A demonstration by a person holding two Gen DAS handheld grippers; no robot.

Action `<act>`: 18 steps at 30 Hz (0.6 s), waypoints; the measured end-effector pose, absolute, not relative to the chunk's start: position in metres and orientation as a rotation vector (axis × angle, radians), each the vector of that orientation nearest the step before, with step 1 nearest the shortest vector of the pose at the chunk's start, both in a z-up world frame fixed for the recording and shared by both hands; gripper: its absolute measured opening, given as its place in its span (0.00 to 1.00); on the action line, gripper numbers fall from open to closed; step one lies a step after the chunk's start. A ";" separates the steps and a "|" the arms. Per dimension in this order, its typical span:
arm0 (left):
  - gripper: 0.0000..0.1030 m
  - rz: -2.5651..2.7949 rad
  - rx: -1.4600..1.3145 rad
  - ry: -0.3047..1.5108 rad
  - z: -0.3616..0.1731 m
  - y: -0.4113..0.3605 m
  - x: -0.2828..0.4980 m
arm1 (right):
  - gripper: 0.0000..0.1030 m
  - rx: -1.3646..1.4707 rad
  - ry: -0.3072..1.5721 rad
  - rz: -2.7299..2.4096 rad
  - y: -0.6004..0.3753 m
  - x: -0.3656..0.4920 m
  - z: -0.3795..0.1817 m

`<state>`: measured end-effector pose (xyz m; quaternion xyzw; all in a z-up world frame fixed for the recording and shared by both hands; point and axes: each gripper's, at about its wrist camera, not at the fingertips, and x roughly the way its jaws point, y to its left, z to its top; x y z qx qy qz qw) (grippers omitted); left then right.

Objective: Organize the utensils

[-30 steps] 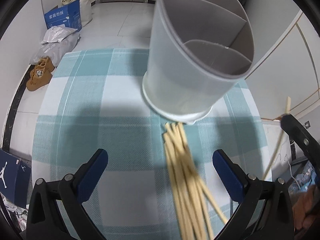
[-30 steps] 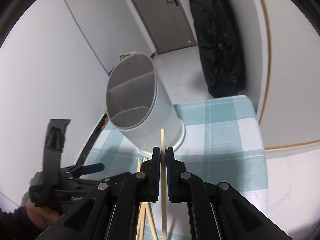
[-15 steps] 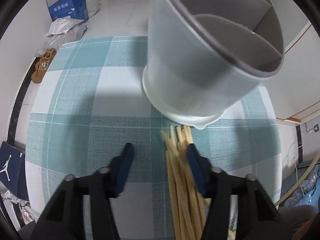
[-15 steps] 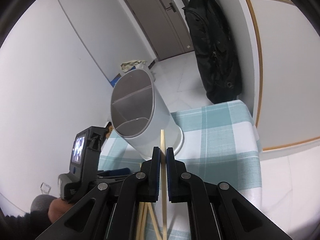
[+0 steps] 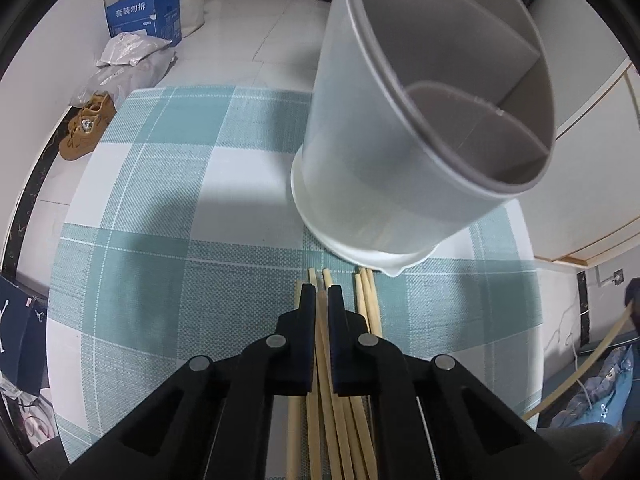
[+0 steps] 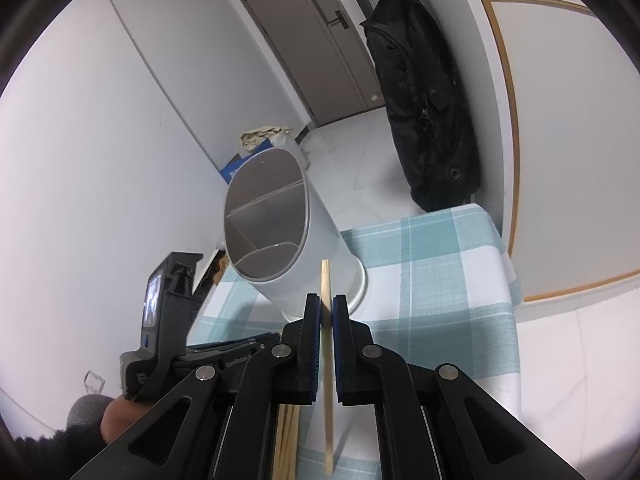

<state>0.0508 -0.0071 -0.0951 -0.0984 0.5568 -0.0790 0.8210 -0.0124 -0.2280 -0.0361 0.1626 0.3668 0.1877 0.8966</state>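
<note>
My left gripper (image 5: 318,300) has its jaws clamped on one chopstick (image 5: 320,320) from the bundle of chopsticks (image 5: 366,300) lying on the checked tablecloth (image 5: 168,208); my right gripper (image 6: 326,312) pinches a single chopstick (image 6: 326,280), raised above the cloth. A black bag (image 6: 424,112) hangs by the door (image 6: 316,40); a blue box (image 5: 144,14) and brown shoes (image 5: 86,128) sit on the floor. The grey holder (image 5: 400,140) stands just beyond the bundle, its visible compartments empty. Left gripper points steeply down, right gripper less so.
</note>
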 end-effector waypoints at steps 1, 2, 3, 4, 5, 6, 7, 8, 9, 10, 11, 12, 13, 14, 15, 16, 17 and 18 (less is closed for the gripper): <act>0.02 -0.175 -0.219 1.179 -0.093 -0.006 0.050 | 0.05 0.335 0.759 0.389 -0.227 -0.013 -0.036; 0.02 -0.178 -0.225 1.172 -0.091 -0.007 0.049 | 0.05 0.333 0.758 0.390 -0.227 -0.013 -0.036; 0.01 -0.181 -0.229 1.164 -0.089 -0.006 0.048 | 0.05 0.330 0.758 0.391 -0.226 -0.013 -0.036; 0.01 -0.187 -0.235 1.158 -0.088 -0.005 0.049 | 0.05 0.330 0.758 0.392 -0.225 -0.014 -0.035; 0.01 -0.193 -0.243 1.154 -0.087 -0.003 0.049 | 0.05 0.328 0.755 0.393 -0.225 -0.014 -0.035; 0.01 -0.191 -0.250 1.149 -0.086 0.001 0.050 | 0.05 0.326 0.755 0.393 -0.224 -0.014 -0.035; 0.01 -0.192 -0.261 1.145 -0.085 0.006 0.049 | 0.05 0.323 0.754 0.393 -0.223 -0.015 -0.034; 0.01 -0.189 -0.269 1.151 -0.085 0.009 0.049 | 0.05 0.323 0.753 0.394 -0.223 -0.015 -0.034; 0.01 -0.186 -0.272 1.162 -0.086 0.012 0.050 | 0.05 0.324 0.752 0.396 -0.222 -0.015 -0.034; 0.01 -0.187 -0.276 1.180 -0.087 0.012 0.050 | 0.05 0.324 0.752 0.396 -0.222 -0.015 -0.034; 0.01 -0.201 -0.279 1.204 -0.090 0.013 0.049 | 0.05 0.324 0.753 0.396 -0.221 -0.015 -0.034; 0.04 -0.205 -0.270 1.210 -0.091 0.013 0.049 | 0.05 0.324 0.754 0.397 -0.220 -0.014 -0.034; 0.08 -0.200 -0.241 1.215 -0.092 0.011 0.047 | 0.05 0.324 0.752 0.398 -0.220 -0.015 -0.034; 0.22 -0.197 -0.198 1.219 -0.093 0.007 0.044 | 0.05 0.321 0.752 0.398 -0.219 -0.015 -0.034; 0.35 -0.199 -0.165 1.220 -0.095 0.004 0.041 | 0.05 0.319 0.754 0.397 -0.218 -0.015 -0.035; 0.39 -0.199 -0.141 1.218 -0.097 0.001 0.038 | 0.05 0.319 0.755 0.399 -0.218 -0.015 -0.035; 0.39 -0.205 -0.125 1.213 -0.099 -0.001 0.036 | 0.05 0.318 0.754 0.400 -0.217 -0.015 -0.035; 0.39 -0.205 -0.098 1.217 -0.101 -0.004 0.035 | 0.05 0.313 0.753 0.399 -0.217 -0.015 -0.035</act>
